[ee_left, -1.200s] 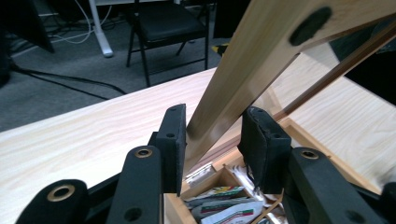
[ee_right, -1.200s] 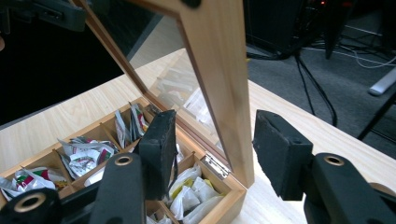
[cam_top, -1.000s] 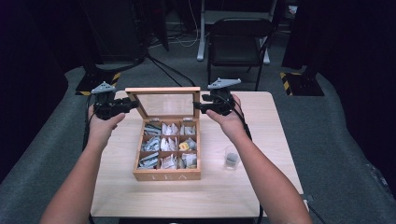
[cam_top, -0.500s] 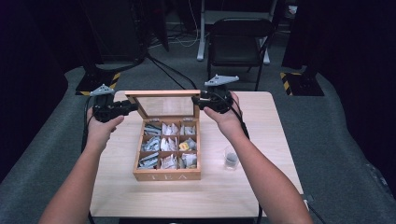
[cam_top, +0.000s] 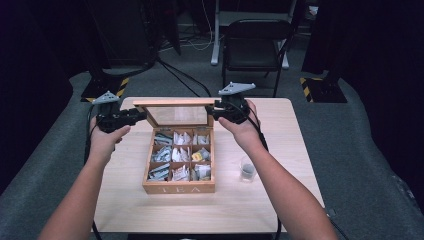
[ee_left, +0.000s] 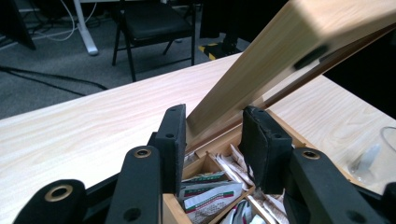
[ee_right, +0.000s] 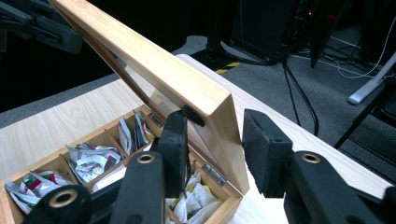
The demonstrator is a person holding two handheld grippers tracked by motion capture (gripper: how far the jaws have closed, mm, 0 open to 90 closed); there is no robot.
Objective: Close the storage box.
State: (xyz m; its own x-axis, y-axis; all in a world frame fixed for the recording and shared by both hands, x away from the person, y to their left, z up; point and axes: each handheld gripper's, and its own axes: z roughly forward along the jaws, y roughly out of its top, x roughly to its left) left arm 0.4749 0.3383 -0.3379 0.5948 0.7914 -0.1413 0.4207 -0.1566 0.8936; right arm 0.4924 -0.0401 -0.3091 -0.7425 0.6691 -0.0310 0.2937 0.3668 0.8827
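Tea box is sitting mid-table, its glass-paned lid standing raised at the box's back edge. Judging by the pose, the lid is being swung, though which way I cannot tell. Left gripper is pinching the lid's left end. Right gripper is straddling the right end (its jaws have just been closing, one pad not yet touching). Next, both hands should be pivoting it evenly. Right of the box, a small glass is waiting.
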